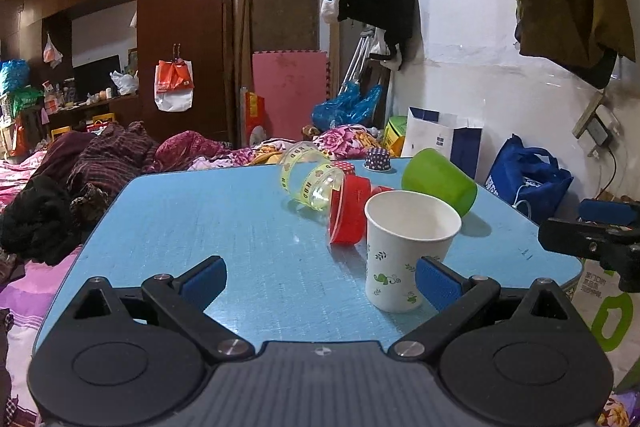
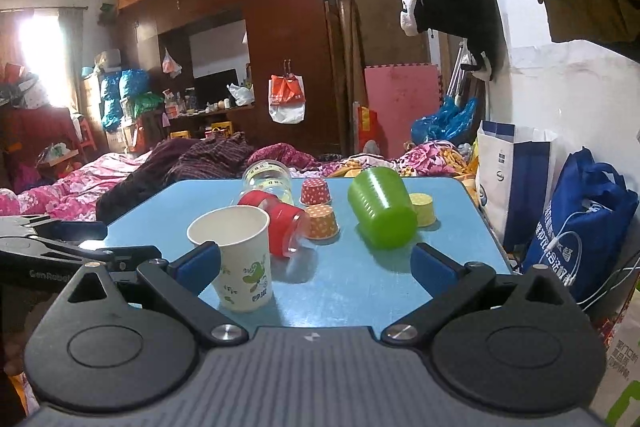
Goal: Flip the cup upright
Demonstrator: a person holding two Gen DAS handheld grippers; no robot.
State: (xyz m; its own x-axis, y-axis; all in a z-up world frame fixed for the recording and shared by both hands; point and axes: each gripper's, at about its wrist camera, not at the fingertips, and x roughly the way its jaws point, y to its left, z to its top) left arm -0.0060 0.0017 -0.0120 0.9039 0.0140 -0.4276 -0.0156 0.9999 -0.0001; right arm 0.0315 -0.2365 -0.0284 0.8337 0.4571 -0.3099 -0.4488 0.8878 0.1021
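A white paper cup (image 1: pixel 404 251) with green print stands upright on the blue table (image 1: pixel 224 215). It also shows in the right wrist view (image 2: pixel 238 259). My left gripper (image 1: pixel 320 281) is open; the cup stands just inside its right finger (image 1: pixel 436 285). My right gripper (image 2: pixel 316 265) is open and empty; the cup is by its left finger (image 2: pixel 198 265). A green cup (image 2: pixel 382 213) lies on its side beyond the right gripper. A red cup (image 2: pixel 282 227) and a clear cup (image 2: pixel 268 181) with yellow bands also lie on their sides.
Small polka-dot paper cups (image 2: pixel 320 221) sit upside down at the table's back. A yellow one (image 2: pixel 422 209) sits behind the green cup. Bags (image 2: pixel 576 223) stand right of the table. A bed with clothes (image 2: pixel 160 163) lies beyond the far edge.
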